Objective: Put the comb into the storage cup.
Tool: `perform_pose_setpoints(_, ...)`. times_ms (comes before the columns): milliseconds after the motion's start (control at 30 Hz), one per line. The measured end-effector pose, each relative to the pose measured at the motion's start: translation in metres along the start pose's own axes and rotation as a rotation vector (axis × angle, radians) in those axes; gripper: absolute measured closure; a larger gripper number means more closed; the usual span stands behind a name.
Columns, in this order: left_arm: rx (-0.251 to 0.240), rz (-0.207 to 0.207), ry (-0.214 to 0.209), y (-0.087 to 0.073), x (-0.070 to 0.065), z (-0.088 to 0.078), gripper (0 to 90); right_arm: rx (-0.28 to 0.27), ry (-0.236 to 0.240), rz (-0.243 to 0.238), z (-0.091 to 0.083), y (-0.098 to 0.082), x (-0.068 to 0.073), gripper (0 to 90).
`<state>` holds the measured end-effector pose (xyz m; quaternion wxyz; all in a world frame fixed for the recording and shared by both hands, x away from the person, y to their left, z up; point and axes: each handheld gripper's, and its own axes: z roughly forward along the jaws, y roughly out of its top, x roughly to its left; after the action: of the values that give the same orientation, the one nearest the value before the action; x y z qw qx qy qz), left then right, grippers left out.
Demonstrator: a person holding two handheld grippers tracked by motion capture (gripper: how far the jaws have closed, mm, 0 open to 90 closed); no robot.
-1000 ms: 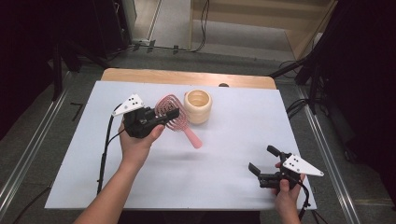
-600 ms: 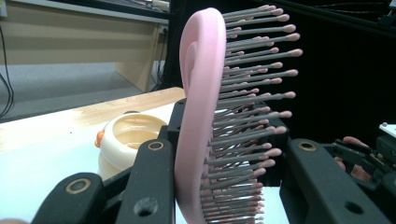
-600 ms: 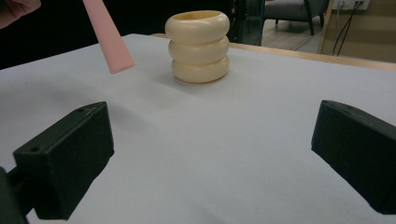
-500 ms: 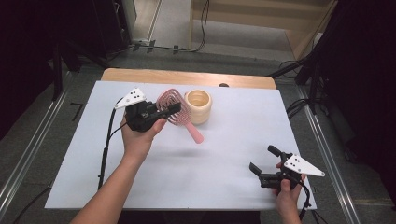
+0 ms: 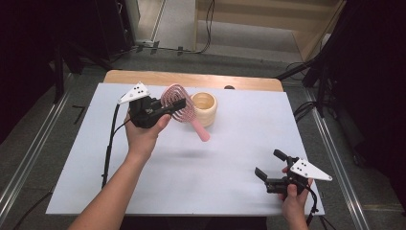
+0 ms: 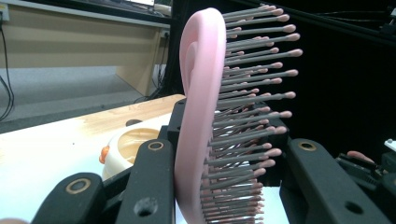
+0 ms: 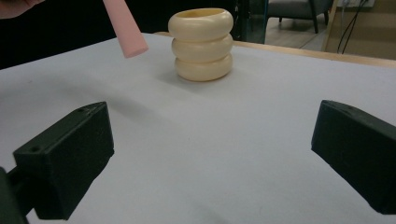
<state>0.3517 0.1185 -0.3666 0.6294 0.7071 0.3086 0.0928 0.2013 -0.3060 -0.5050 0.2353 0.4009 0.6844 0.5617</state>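
**Brush lifted beside the cup**

The left gripper (image 5: 173,106) is clamped on the head of a pink brush (image 5: 178,101), one jaw on its flat back, the other against the bristles. The brush hangs above the table (image 5: 201,172), its handle slanting down just beside the cream cup (image 5: 204,108).

It looks light and stiff in the frame, though the bristles are springy and the plastic smooth, so a clamp across the head may let it twist; the handle seems the firmer hold.

The right gripper (image 5: 272,168) rests near the table's front edge, jaws wide apart and empty.
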Motion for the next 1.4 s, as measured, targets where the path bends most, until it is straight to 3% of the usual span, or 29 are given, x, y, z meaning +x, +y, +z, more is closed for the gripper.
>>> perform_pose_setpoints(1400, -0.026, 0.001, 0.038, 0.031, 0.019, 0.020, 66.2, 0.005, 0.011, -0.006, 0.002, -0.002, -0.001, 0.0)
